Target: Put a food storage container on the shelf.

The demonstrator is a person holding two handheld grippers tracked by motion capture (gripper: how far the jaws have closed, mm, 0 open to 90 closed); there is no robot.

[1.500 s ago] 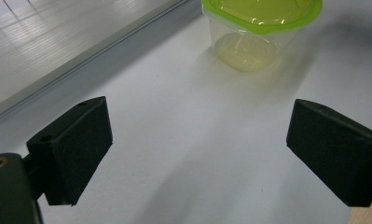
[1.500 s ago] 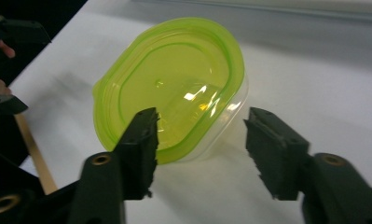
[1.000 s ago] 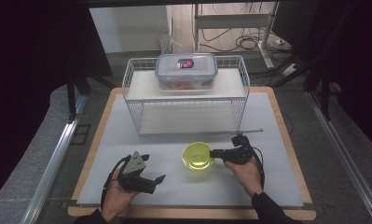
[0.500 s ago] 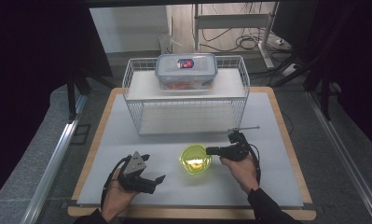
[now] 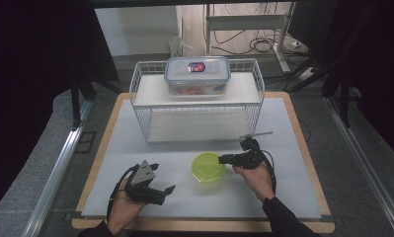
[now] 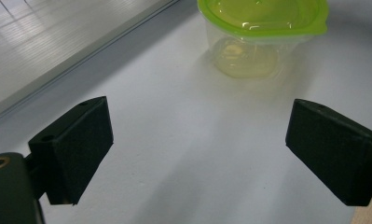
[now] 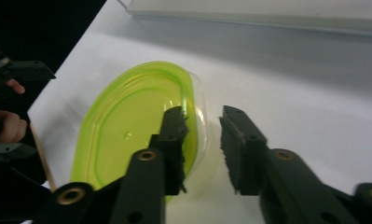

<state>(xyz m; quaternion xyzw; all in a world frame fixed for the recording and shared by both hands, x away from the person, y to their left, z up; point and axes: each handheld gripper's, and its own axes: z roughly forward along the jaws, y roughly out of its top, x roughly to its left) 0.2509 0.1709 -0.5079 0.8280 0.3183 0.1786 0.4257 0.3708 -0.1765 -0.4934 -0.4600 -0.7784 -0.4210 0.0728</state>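
We see left gripper [image 5: 161, 190] low over white table mat [image 5: 293, 197], jaws spread wide, nothing between them. Green-lidded tub [image 5: 208, 167] stands ahead of it, toward right jaw, apart. Right gripper [image 5: 226, 159] has jaws parted a little, astride near rim of tub, one jaw over lid. We cannot tell if pads [image 7: 174, 135] touch it.

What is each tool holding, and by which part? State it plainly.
Nothing is held. The left tool is open over bare mat. The right tool straddles the rim of the green-lidded container with its jaws apart, not clamped.
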